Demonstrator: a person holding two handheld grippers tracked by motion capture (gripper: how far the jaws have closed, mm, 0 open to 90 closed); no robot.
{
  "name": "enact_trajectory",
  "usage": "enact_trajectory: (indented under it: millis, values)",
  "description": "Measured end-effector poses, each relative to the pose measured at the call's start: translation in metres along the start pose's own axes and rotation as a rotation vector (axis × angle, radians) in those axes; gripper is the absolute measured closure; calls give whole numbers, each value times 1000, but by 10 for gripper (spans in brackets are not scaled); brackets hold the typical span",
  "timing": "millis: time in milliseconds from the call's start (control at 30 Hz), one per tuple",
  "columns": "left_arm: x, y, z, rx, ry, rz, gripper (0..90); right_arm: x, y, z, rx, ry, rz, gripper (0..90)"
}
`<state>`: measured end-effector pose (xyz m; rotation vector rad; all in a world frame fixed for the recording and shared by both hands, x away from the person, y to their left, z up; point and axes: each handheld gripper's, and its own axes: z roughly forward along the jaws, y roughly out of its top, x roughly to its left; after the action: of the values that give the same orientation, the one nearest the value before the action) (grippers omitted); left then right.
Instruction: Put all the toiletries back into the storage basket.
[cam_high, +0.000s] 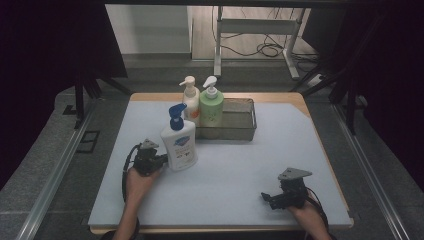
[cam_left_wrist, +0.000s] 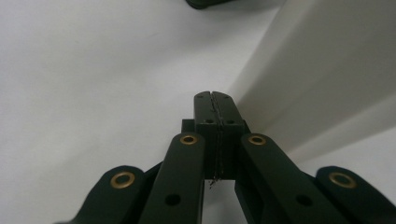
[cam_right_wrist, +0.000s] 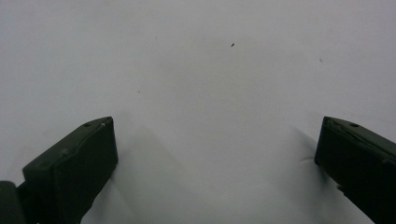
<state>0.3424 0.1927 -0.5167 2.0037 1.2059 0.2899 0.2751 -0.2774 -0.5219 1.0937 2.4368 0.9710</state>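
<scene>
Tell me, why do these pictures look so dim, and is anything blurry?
High view: dark edges, light mainly on the table, bottles sharp enough. Left gripper view: the shut gripper is crisp, the pale surface behind it soft. Right gripper view: the open gripper throws soft shadows on the table.

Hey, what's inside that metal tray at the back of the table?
The green pump bottle stands in the left end of the metal tray. The cream pump bottle stands at that end too; its base is hidden, so inside or beside is unclear. The rest looks empty.
</scene>
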Motion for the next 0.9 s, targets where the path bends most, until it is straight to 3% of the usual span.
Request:
enact_trajectory:
  millis: [900]
  values:
    - [-55,-18,-3,52,3,103,892,0,0,0,-2,-2,-1,0]
